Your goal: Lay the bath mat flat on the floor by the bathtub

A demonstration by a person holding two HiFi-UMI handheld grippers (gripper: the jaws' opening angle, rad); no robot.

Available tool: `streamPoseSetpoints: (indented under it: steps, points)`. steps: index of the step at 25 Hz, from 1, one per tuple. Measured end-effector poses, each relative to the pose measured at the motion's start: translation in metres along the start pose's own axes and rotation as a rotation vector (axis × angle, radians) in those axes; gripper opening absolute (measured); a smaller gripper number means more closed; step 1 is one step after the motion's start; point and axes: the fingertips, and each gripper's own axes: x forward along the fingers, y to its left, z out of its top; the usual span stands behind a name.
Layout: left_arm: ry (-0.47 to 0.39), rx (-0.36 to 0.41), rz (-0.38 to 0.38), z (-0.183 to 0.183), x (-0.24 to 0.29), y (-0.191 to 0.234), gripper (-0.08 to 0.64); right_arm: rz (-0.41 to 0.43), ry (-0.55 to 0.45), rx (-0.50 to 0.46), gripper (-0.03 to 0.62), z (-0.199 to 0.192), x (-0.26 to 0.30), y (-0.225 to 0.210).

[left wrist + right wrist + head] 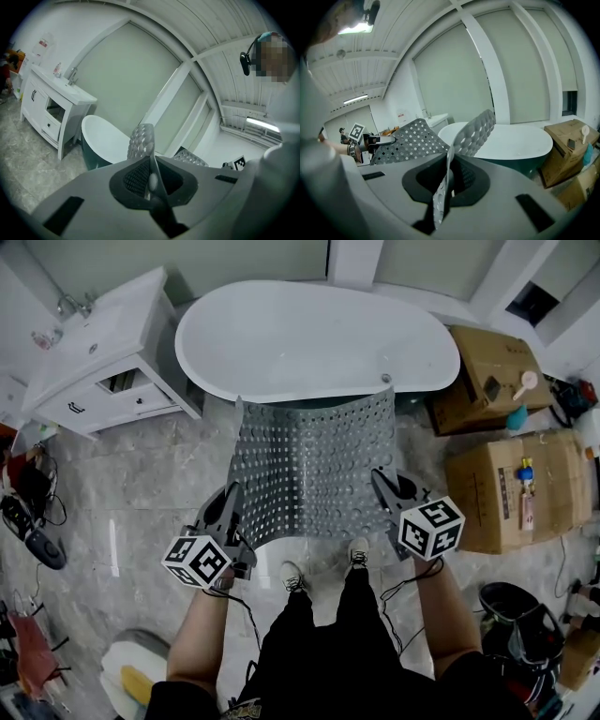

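Bath mat [314, 470] held up between 2 grippers in front of the bathtub [309, 338]

Black-and-white square markers cover the cube on each gripper. The left gripper [230, 498] has its jaws pressed together on the mat's near left corner. The right gripper [382, 482] has its jaws pinched on the near right edge, with a flap of mat hanging below them. The grey perforated mat hangs clear of the marble floor [141, 493], just beyond the person's 2 shoes [295, 579], and bows toward the white tub's near wall. At the right, 2 closed cardboard boxes [497, 493] carry small items on top, a blue bottle [517, 418] among them. Left of the tub stands a white vanity [103, 352] with an open shelf whose contents are unclear. A wall notice [42, 44] beside it bears red print too small to read.
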Motion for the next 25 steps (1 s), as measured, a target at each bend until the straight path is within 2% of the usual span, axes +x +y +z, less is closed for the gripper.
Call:
streamPoseSetpoints:
  steps: [10, 19, 25]
  points:
    - [0.003, -0.041, 0.089, -0.061, 0.074, -0.031, 0.031, 0.03, 0.062, 0.036, 0.031, -0.034, 0.002, -0.105]
    - [0.033, -0.004, 0.166, -0.112, 0.134, -0.037, 0.031, 0.036, 0.095, 0.039, 0.031, -0.069, 0.019, -0.18]
    - [0.058, 0.012, 0.178, -0.132, 0.164, -0.026, 0.031, 0.012, 0.1, 0.046, 0.031, -0.094, 0.039, -0.208]
